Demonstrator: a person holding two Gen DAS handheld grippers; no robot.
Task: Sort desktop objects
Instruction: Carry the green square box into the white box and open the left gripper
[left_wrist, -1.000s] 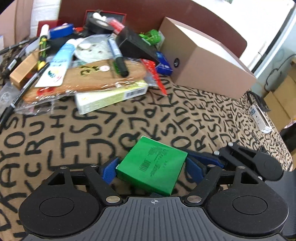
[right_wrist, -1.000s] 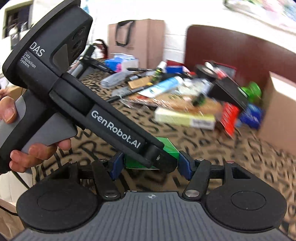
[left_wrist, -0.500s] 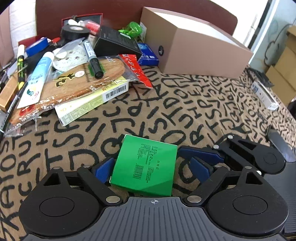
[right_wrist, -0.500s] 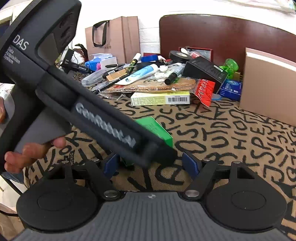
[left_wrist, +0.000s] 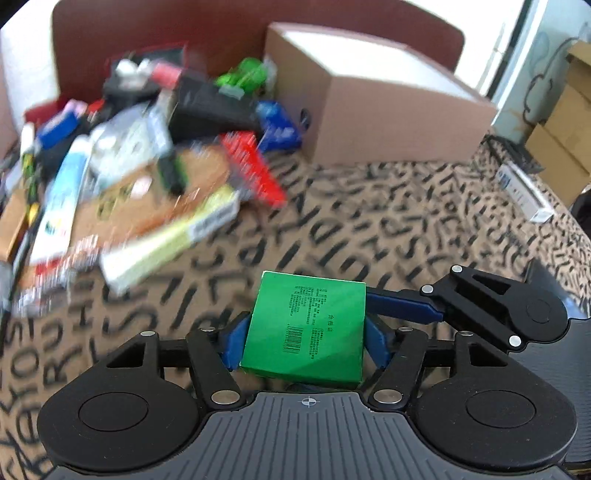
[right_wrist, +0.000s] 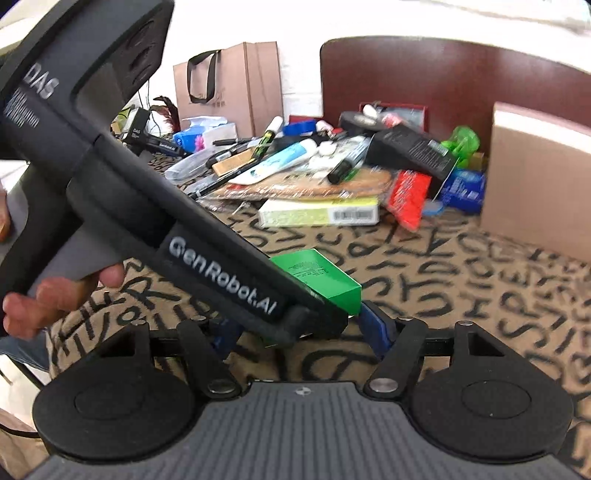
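Tabletop (left_wrist: 406, 229) in letter-print cloth. Big cardboard box (left_wrist: 369, 110) at the back is the landmark. Clutter pile (left_wrist: 147, 166) lies left of the box, blurred in the left wrist view, sharp in the right: yellow-white carton (right_wrist: 319, 212), toothpaste tube (right_wrist: 280, 162). Only the right view shows a paper bag (right_wrist: 231, 85) and a person's hand (right_wrist: 55, 295). Green box (left_wrist: 306, 328) sits well in front of the box, between the closing left tongs (left_wrist: 304, 338), pads at its sides. Right tongs (right_wrist: 301, 334) closing, jaws apart beside it.
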